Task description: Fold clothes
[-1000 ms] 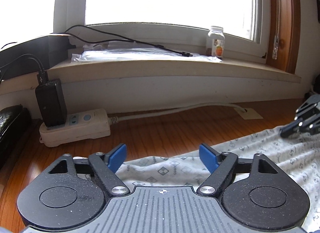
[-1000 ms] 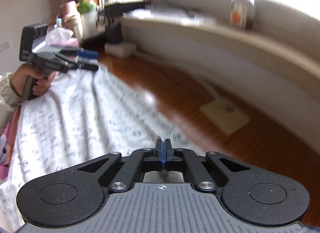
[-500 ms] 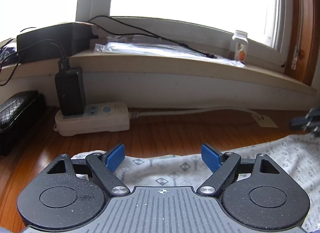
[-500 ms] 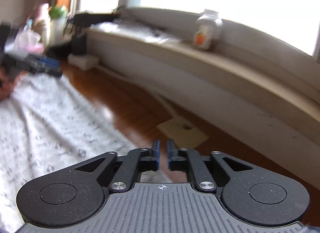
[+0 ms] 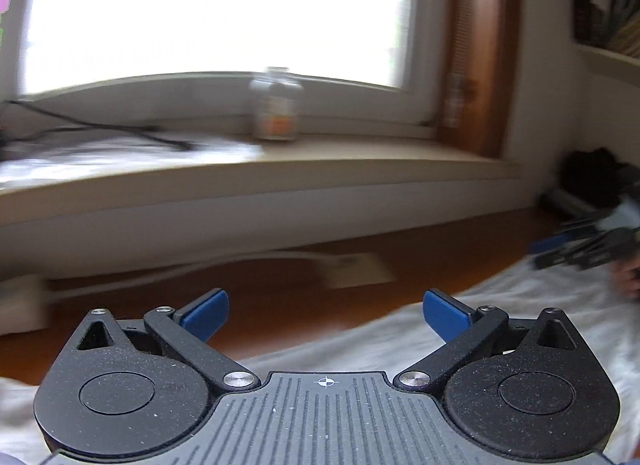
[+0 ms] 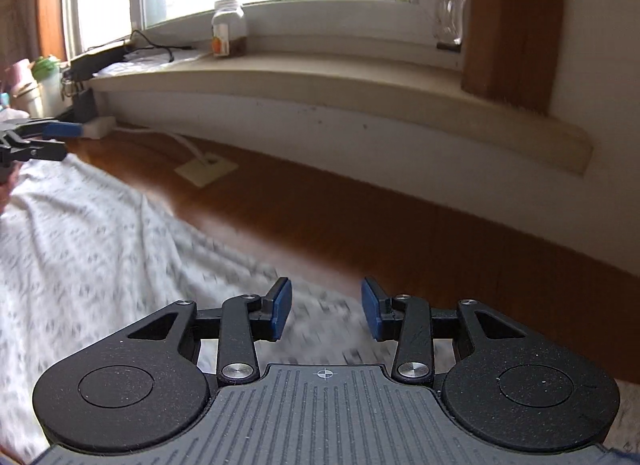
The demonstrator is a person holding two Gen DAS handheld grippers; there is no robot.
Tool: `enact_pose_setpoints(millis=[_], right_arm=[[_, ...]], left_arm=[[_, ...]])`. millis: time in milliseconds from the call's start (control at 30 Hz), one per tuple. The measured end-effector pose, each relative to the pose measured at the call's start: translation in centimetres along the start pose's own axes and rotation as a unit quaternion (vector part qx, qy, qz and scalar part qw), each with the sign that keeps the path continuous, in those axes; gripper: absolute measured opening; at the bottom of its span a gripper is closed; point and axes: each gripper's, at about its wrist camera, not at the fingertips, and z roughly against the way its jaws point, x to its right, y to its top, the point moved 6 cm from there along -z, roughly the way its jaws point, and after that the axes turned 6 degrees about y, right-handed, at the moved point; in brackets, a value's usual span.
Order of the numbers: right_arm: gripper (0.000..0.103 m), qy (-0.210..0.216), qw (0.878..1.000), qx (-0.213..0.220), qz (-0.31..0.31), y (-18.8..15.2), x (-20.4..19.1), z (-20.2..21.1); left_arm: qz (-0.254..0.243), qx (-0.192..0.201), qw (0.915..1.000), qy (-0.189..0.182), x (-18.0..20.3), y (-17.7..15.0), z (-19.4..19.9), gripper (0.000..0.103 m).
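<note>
Both grippers stand spread and empty — left gripper [image 5: 326,311], right gripper [image 6: 326,315] — over the white, grey-patterned cotton garment [image 6: 92,233] lying rumpled on the brown wooden floor [image 6: 360,225] (toward nine o'clock in the right view). Soft, light, floppy: pinch an edge or corner.

Soft, matt printed cloth of the garment [image 6: 88,233] lies on a smooth, glossy reddish wood tabletop [image 6: 360,225], while the right hand-held gripper [image 6: 326,315] shows grainy matt black plastic, shiny metal rivets and blue pads [image 6: 280,307], below a matt painted windowsill [image 6: 320,77].
</note>
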Motion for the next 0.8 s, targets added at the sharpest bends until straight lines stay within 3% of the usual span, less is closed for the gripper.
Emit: enact_pose_setpoints(millis=[233,400,433,500,533,567,700,800], right_arm=[[0.04,0.075,0.997,0.005,0.026,0.7,-2.7,-1.7],[0.039,0.113,0.993,-0.014,0.043,1.5,-4.4,-3.4],[0.038,0.114,0.992,-0.02,0.045,1.5,-4.4,-3.7],[0.019,0.122,0.991,-0.03,0.047,1.4,-4.5,-3.9],[0.005,0.121,0.991,-0.026,0.051,1.4,-4.6,-3.7],[0.001,0.118,0.991,-0.022,0.054,1.5,-4.6,-3.6],[0.001,0.064,0.995,0.02,0.07,2.1,-4.2,-2.9],[0.001,0.044,0.997,0.017,0.068,2.3,-4.1,-3.5]], left_arm=[[-0.043,-0.026,0.9973,-0.053,4.9,-1.6,-2.7,0.103],[-0.069,-0.039,0.9952,-0.058,6.2,-2.2,-3.2,0.103],[-0.073,-0.041,0.9949,-0.057,6.3,-2.2,-3.2,0.103],[-0.079,-0.044,0.9945,-0.054,6.5,-2.4,-3.1,0.103],[-0.08,-0.043,0.9944,-0.053,6.5,-2.4,-3.1,0.103],[-0.08,-0.042,0.9945,-0.052,6.5,-2.4,-3.0,0.103],[-0.076,-0.036,0.9953,-0.05,6.3,-2.3,-3.0,0.103],[-0.077,-0.037,0.9953,-0.046,6.4,-2.2,-3.1,0.103]])
